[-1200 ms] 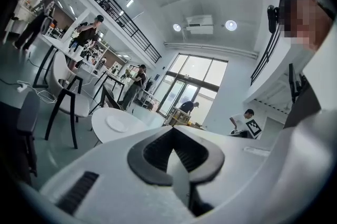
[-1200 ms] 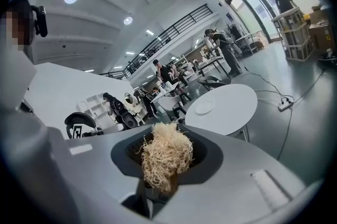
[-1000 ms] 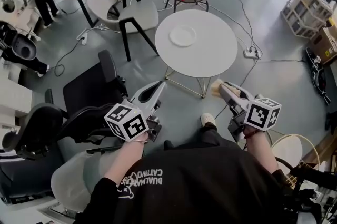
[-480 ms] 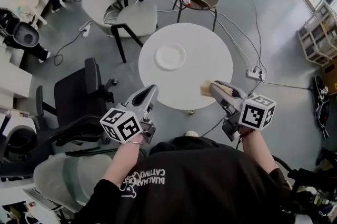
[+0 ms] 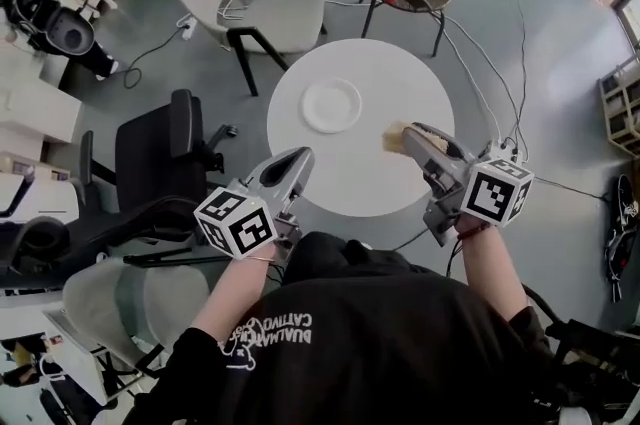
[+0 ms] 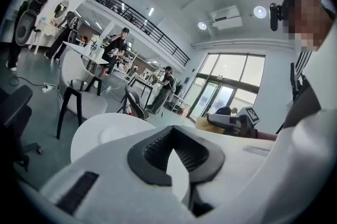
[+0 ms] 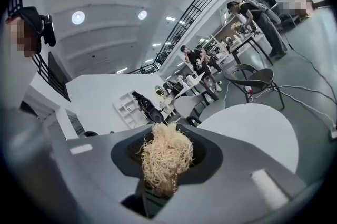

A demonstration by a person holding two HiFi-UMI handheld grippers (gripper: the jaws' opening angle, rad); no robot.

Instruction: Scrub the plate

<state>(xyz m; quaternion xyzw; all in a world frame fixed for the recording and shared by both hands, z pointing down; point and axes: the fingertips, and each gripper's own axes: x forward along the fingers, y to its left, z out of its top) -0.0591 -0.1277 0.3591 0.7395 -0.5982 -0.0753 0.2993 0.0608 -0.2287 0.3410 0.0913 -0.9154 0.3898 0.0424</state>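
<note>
Plate lying on the round tabletop; both grippers hanging short of it, the right one carrying the scrubber.

The white plate [image 5: 332,105] is sitting flat near the middle of the white tabletop [image 5: 400,73], showing only its own pale surface. The right gripper [image 5: 405,137] is hanging over the tabletop's near right part, well apart from the plate, its jaws clamping a straw-coloured fibrous scrubber [image 7: 164,157]. The left gripper [image 5: 298,159] is hovering at the near edge, its jaws clenched together on nothing. Black-and-white square markers are showing on both cubes. Print on the person's black top is running upside down: "CATTIVO" is coming through, the rest is getting lost in folds. In the left gripper view the plate is showing only as a faint ring; in the right gripper view the jaws are blocking it.
</note>
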